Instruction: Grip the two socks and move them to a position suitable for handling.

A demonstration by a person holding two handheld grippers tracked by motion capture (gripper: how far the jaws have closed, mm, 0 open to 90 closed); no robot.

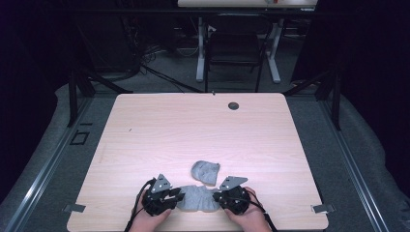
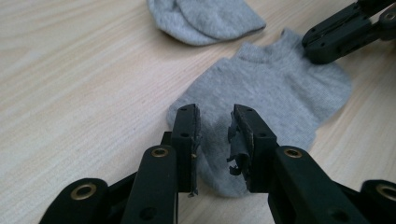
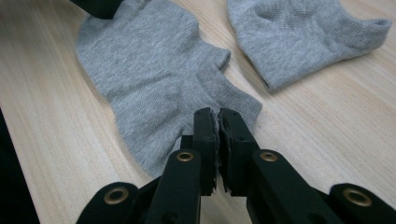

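Your flat sock lies lengthwise along the desk's near edge, between both hands. Right hand-held gripper pinches its cuff; left hand-held gripper is spread over the toe.

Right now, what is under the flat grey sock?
Under the flat grey sock the light wooden table shows all around its edges. Whatever lies directly beneath the cloth is covered. The second sock lies apart, behind it.

Grey knit-cloth socks — soft, matt, pale wood-grain table — smooth
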